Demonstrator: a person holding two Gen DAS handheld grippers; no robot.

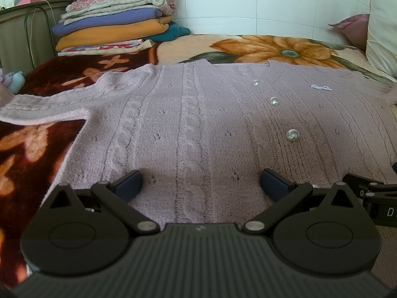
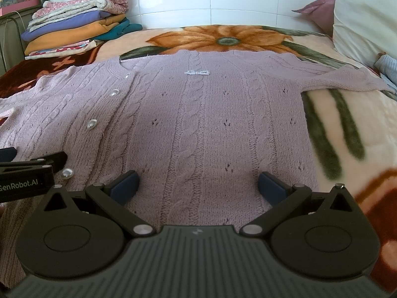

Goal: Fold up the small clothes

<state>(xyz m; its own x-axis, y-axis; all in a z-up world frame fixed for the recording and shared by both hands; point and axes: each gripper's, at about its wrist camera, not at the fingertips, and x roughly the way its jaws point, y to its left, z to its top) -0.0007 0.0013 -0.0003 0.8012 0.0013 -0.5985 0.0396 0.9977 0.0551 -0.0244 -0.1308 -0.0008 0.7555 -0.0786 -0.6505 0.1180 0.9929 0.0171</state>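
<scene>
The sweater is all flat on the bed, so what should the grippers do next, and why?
Probably close each gripper on the hem. The sweater lies spread flat and unfolded, and the left gripper and right gripper both hover open over its near edge, holding nothing.
</scene>
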